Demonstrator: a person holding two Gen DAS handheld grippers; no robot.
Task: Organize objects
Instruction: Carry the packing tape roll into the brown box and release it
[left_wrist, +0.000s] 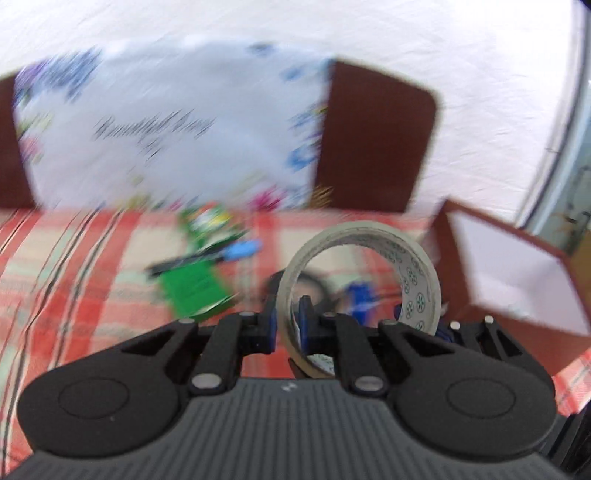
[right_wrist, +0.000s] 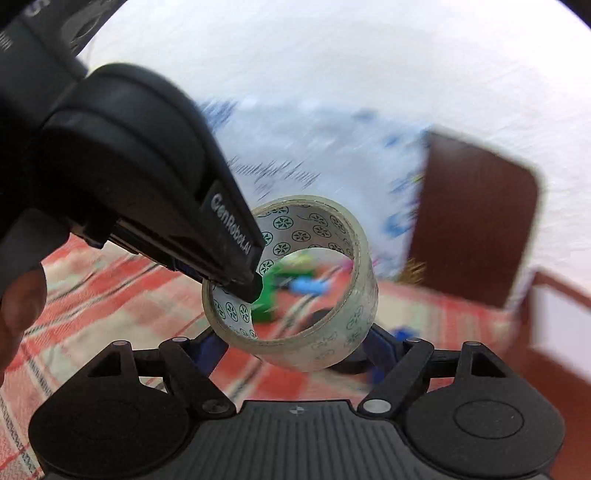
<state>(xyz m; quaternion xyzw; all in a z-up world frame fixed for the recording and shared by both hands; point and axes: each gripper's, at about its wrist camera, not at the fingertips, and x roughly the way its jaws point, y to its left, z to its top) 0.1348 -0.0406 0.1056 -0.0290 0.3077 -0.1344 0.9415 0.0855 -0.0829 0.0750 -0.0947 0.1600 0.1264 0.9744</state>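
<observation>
A clear roll of tape (left_wrist: 360, 277) with a patterned white core hangs in the air above the checked cloth. My left gripper (left_wrist: 288, 326) is shut on its wall, one finger inside the ring and one outside. In the right wrist view the same tape roll (right_wrist: 295, 280) shows with the left gripper's fingers (right_wrist: 236, 266) clamped on its left wall. My right gripper (right_wrist: 295, 343) is wide open just below the roll, its blue pads on either side. A green packet (left_wrist: 192, 284) and a black pen with a blue cap (left_wrist: 207, 258) lie on the cloth.
A red-and-white checked cloth (left_wrist: 74, 280) covers the table. A brown box with a white inside (left_wrist: 517, 273) stands at the right. A white flowered bag (left_wrist: 166, 125) leans on a dark brown chair back (left_wrist: 376, 140). A dark round object (right_wrist: 321, 317) lies below the roll.
</observation>
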